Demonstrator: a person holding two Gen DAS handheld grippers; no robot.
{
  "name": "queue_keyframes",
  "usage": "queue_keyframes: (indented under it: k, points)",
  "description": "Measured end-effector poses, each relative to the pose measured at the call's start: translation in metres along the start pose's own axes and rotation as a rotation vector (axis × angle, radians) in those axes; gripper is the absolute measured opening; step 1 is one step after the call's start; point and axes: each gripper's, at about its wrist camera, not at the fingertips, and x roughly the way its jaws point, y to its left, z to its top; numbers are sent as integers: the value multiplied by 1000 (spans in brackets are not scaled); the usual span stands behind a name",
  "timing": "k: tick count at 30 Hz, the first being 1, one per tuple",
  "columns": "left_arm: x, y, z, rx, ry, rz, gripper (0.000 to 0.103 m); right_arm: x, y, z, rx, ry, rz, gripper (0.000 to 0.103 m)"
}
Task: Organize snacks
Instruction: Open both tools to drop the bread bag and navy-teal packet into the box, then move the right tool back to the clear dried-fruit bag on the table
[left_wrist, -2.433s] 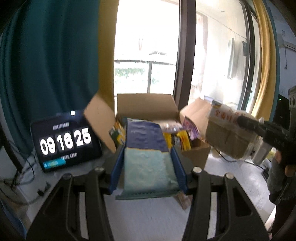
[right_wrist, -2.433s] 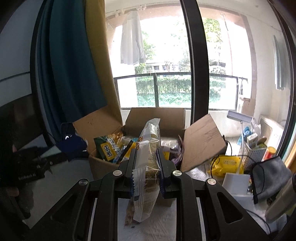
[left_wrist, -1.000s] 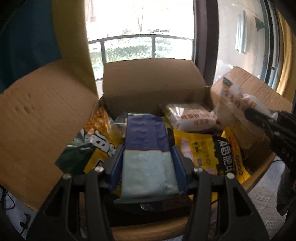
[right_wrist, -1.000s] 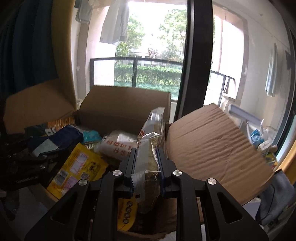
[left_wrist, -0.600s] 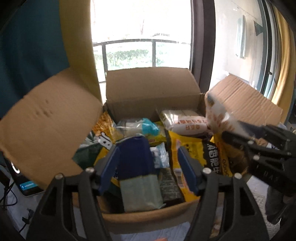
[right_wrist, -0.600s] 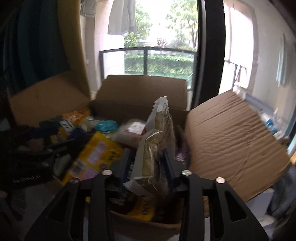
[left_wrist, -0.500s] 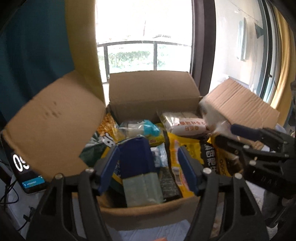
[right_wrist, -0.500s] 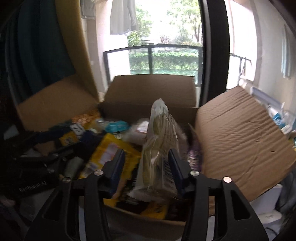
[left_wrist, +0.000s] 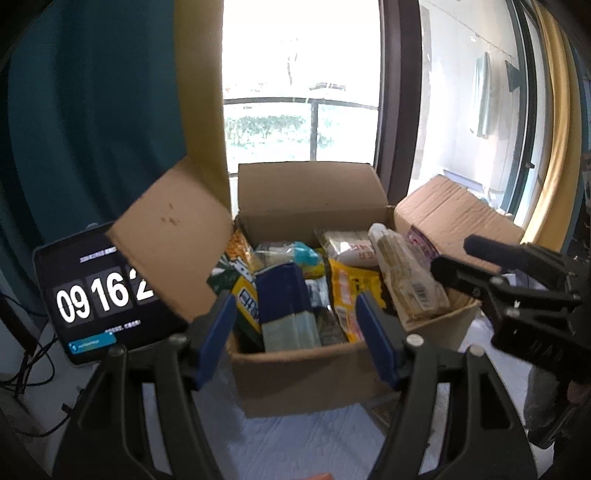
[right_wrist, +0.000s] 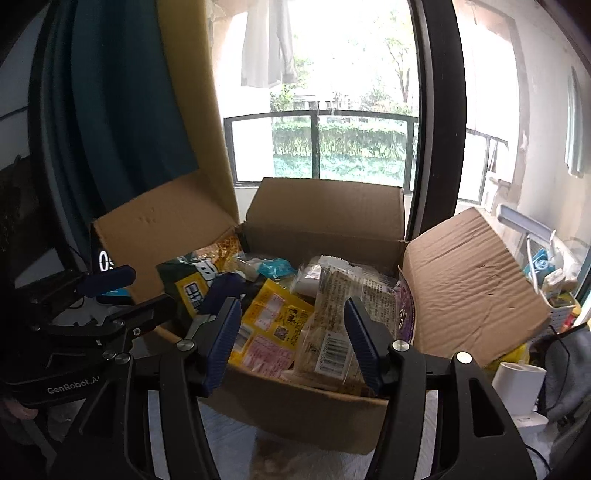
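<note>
Since both tongs are spread and pinch nothing, the snacks all lie loose in the box (left_wrist: 306, 373) on the table (left_wrist: 295, 446). The left tongs (left_wrist: 295, 321) hang just before the near wall, with the blue pack (left_wrist: 284, 310) propped inside beyond them; the right tongs (right_wrist: 291, 332) are opening, with the clear wafer bag (right_wrist: 328, 332) slumped against the near rim beyond their blue pads and touching neither. These packs look light, soft and crinkly, so film may slide between the pads and wafers could crack under a hard squeeze. The blue pack seems flat and a little stiffer; its top edge offers a fair hold. For the wafer bag, the sealed end seam looks safest. The yellow packet (right_wrist: 269, 325) lies flat between them, harder to pinch.
</note>
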Motion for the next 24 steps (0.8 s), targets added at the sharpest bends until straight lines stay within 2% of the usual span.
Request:
queue_keyframes:
  k: [12,24]
  points:
    - [-45,1,-32,-25,-11,0,69,-32,13,-13,9,-20,-14,61]
    - [-58,13,-94,-76,56,25,69,-55,17,-47,15,14,-24,61]
